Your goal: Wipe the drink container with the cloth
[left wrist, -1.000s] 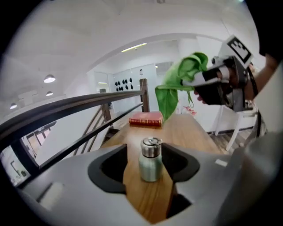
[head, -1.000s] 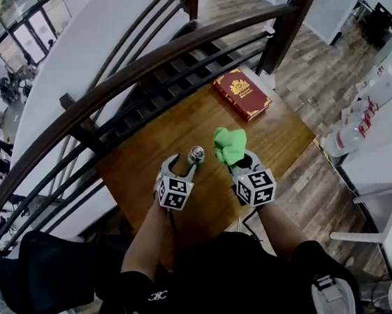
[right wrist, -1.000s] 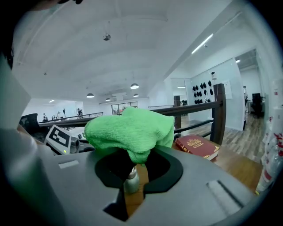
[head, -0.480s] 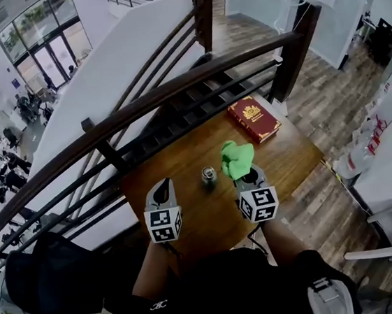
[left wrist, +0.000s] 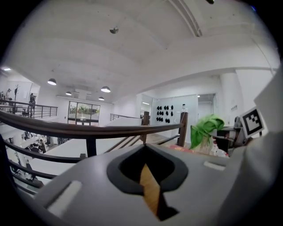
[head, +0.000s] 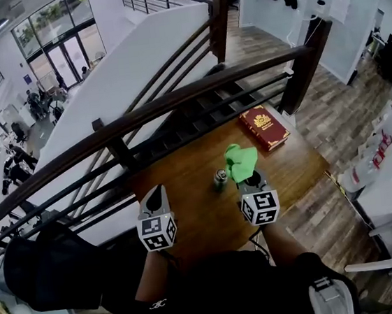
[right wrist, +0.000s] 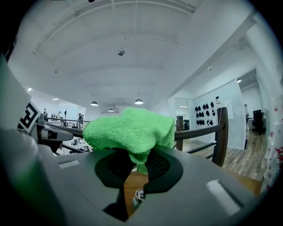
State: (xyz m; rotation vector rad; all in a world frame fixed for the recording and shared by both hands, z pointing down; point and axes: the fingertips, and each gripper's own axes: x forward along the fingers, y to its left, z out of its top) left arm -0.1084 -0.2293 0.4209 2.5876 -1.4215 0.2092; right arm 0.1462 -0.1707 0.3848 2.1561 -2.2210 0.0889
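Jaws of my left gripper (head: 158, 192) are clenched on nothing; its own view shows just a strip of brown wooden table (left wrist: 150, 194) through them, which the head view cannot settle. My right gripper (right wrist: 132, 168) grasps the crumpled green microfibre cloth (right wrist: 130, 132). The small silver drink can (head: 220, 179) stands upright just left of it, with the red hardcover book (head: 265, 128) farther off.

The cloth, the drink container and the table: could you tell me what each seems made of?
Cloth: likely microfibre, bright green, fuzzy nap. Drink container: probably metal, silvery glinting top; too small for certainty. Table: seemingly wood or veneer, brown, visible grain.
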